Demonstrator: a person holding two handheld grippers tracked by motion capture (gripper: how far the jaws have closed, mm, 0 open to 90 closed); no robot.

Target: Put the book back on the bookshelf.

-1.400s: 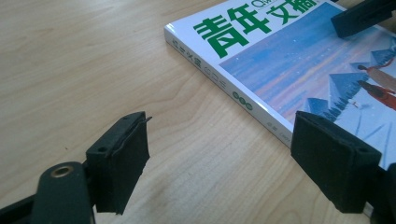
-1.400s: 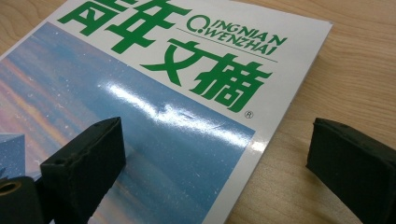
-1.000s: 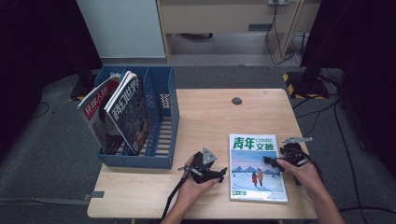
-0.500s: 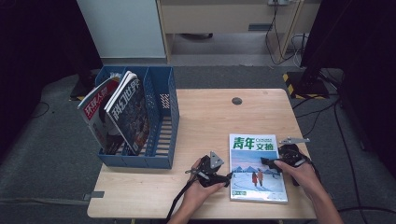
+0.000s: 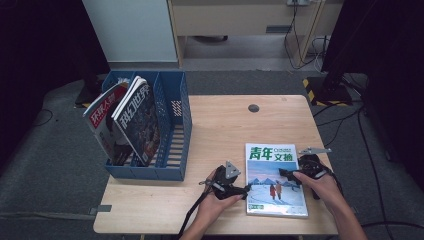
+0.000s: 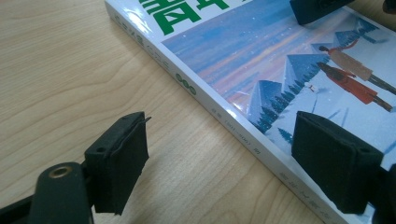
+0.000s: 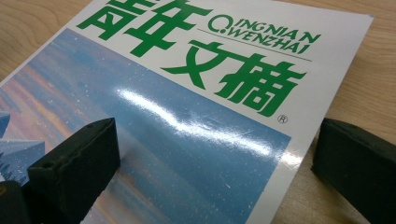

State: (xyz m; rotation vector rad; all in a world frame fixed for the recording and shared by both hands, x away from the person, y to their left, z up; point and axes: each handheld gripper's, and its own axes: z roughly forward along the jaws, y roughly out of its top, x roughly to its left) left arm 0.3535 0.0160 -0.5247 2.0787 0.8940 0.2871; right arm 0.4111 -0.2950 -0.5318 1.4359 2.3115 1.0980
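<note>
A: On the near right part of the tabletop [image 5: 225,125] lies the magazine [image 5: 275,180], flat, cover up, with green characters over a snowy blue scene. Where are the tools?

B: The left tool [image 5: 239,189] sits at the magazine's left edge, low on the spine side. In the left gripper view its jaws stand wide apart and straddle that edge: one pad over bare wood, the other over the cover's corner. Nothing is pinched between them.

A: And the other one?

B: The right tool [image 5: 289,174] reaches in from the magazine's right edge, about halfway down the cover. In the right gripper view its jaws are also spread, one above the glossy cover, one beyond the edge over the wood. Whether a pad touches the paper, the views do not settle.

A: Anything else on the tabletop?

B: A blue file rack [image 5: 170,125] stands at the far left, well apart from the magazine. Two other magazines [image 5: 125,120] lean upright in its left compartments.
</note>
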